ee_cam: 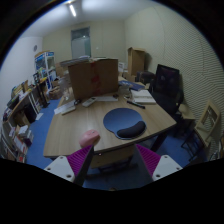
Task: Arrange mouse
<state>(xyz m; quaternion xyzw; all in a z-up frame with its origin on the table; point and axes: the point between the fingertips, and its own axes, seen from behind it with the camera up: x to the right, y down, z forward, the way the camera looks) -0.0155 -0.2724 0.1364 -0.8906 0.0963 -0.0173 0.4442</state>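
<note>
pink mouse [90,138] beside dark mousepad [125,122] on desk [70,128]; tool [113,160] spread, empty.

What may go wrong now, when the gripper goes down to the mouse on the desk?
1. The pink mouse lies close to the desk edge; a push from the open gripper may tip it off.
2. It sits beside the dark mouse pad, not on it, so dragging it may catch on the pad's rim.

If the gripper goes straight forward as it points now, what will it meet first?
Probably the near edge of the wooden desk, by the dark mouse pad and pink mouse. The open gripper holds nothing; depth is unclear.
</note>
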